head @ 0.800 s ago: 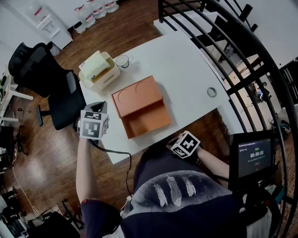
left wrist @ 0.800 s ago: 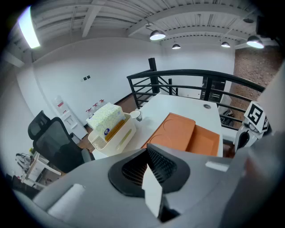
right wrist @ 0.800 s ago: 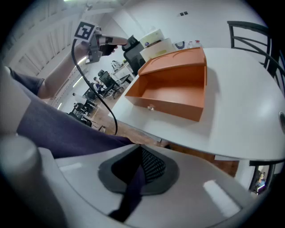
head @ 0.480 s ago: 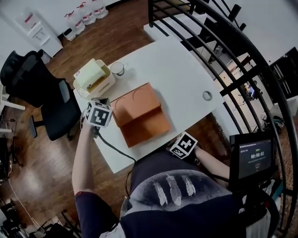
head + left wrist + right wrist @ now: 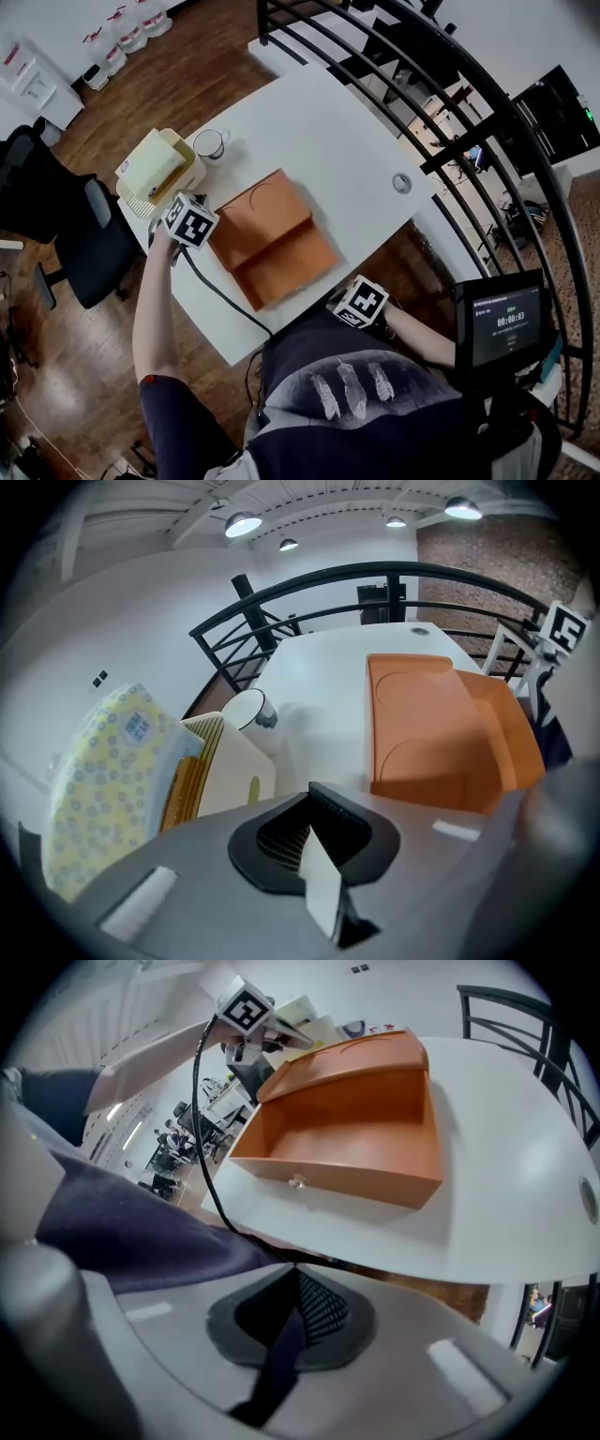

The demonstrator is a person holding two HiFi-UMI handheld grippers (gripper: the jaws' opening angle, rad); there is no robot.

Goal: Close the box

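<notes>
An orange box (image 5: pixel 272 239) lies open on the white table (image 5: pixel 347 141), its lid (image 5: pixel 258 211) folded back flat on the far side of its tray (image 5: pixel 286 265). My left gripper (image 5: pixel 194 221) hovers over the table at the lid's left edge, jaws shut and empty. In the left gripper view the box (image 5: pixel 422 724) lies to the right of the shut left gripper (image 5: pixel 319 855). My right gripper (image 5: pixel 361 302) is off the table's near edge, over the person's lap, shut and empty. In the right gripper view the right gripper (image 5: pixel 298 1321) points at the tray's front wall (image 5: pixel 352 1162).
A cream basket (image 5: pixel 155 169) holding a yellow packet stands left of the box, a glass cup (image 5: pixel 208 143) just behind it. A small ring (image 5: pixel 401 183) lies at the table's right. Black railing (image 5: pixel 450 122) curves round the right side. An office chair (image 5: pixel 56 216) stands at left.
My left gripper has moved from the table's near-left edge up to beside the lid. The right gripper has stayed by the lap. The head view has shifted.
</notes>
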